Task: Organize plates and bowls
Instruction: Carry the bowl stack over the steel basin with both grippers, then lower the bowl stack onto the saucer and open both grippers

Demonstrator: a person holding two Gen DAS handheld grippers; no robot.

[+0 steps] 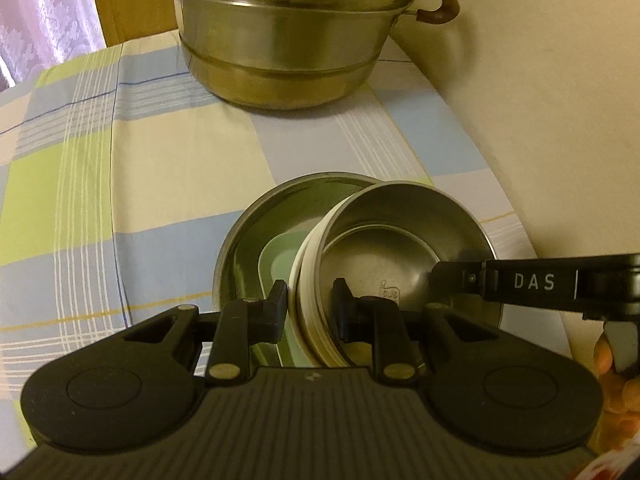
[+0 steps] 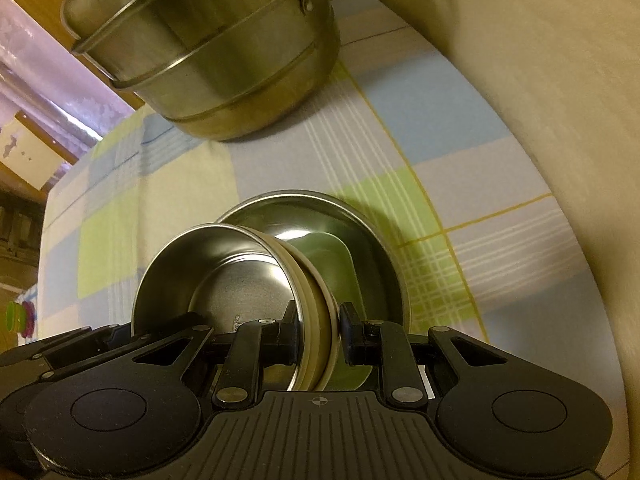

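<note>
Bowl (image 1: 384,240) rim clenched by my left tongs (image 1: 310,304) and right tongs (image 2: 316,334) on opposite sides, keeping it steady above the plate (image 1: 248,232).

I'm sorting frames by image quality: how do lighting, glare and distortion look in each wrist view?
Left wrist view: dim, warm yellowish light; the steamer pot is slightly soft; fisheye bends the tablecloth stripes. Right wrist view: bright glare spot inside the larger steel bowl, blurred wall at right, scene tilted and bowed.
</note>
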